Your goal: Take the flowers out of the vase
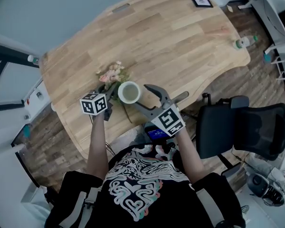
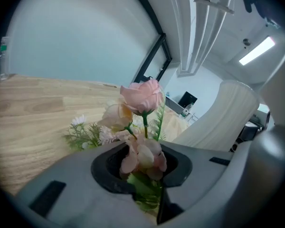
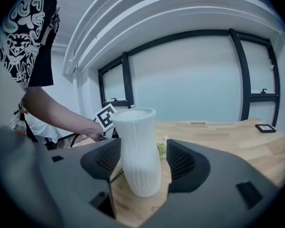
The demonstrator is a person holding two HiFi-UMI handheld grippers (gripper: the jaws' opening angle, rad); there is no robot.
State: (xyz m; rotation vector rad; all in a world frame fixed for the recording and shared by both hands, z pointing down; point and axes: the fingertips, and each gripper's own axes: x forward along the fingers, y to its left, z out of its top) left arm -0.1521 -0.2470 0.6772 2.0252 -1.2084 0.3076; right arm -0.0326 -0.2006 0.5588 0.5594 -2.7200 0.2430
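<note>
The flowers (image 1: 113, 74) are out of the vase (image 1: 129, 92) and lie low over the wooden table (image 1: 180, 37), their pink heads just to the left and far side of it and their stems trailing back toward the near edge. The left gripper (image 2: 141, 152) has its jaws drawn almost together on the green stems, the blooms standing up just beyond its tips. The right gripper (image 3: 140, 161) has its jaws spread wide around the white ribbed vase, which stands on the table between them with a gap showing at the right-hand pad.
</note>
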